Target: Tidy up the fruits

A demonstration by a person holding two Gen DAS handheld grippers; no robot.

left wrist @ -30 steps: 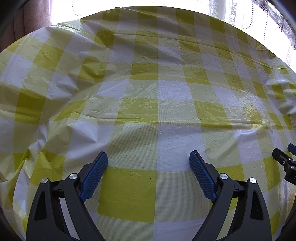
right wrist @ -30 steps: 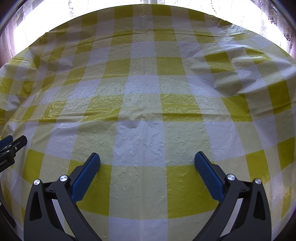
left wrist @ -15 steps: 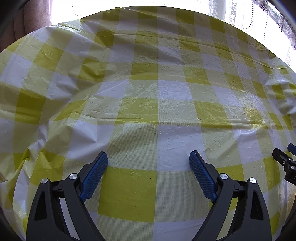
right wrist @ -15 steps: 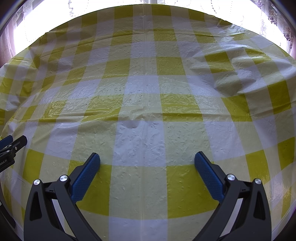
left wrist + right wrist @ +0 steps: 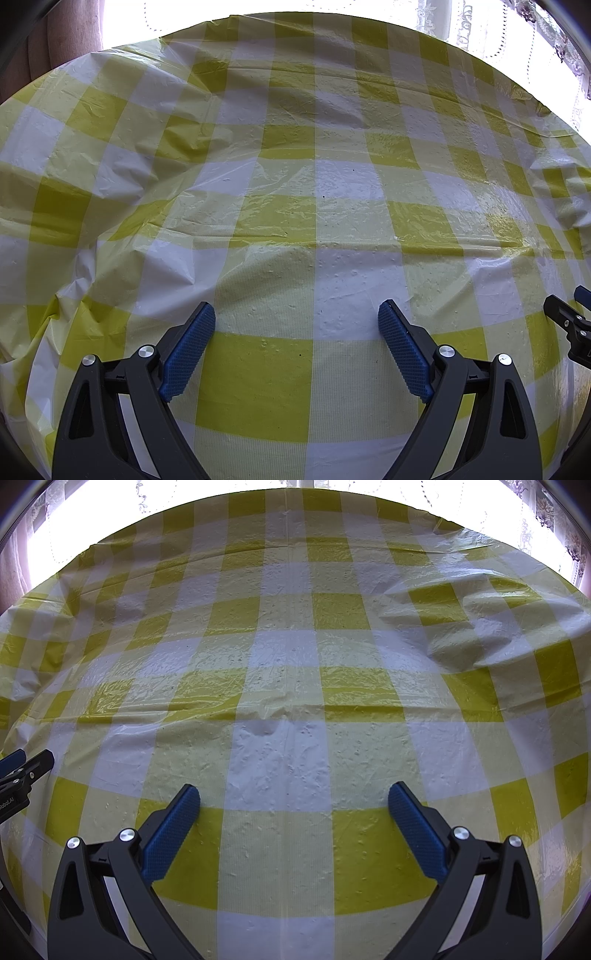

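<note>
No fruit shows in either view. My left gripper (image 5: 297, 314) hangs open over a yellow-and-white checked tablecloth (image 5: 295, 206), its blue pads (image 5: 190, 345) wide apart with nothing between them. My right gripper (image 5: 294, 797) is also open and empty above the same tablecloth (image 5: 288, 686). The two grippers sit side by side: a fingertip of the right gripper (image 5: 565, 321) pokes in at the right edge of the left wrist view, and a fingertip of the left gripper (image 5: 26, 771) at the left edge of the right wrist view.
The plastic cloth is wrinkled, with raised folds at the left (image 5: 110, 192) and at the far right (image 5: 480, 627). A bright window with lace curtains (image 5: 535, 524) lies beyond the table's far edge. A dark curtain (image 5: 55, 33) hangs at the upper left.
</note>
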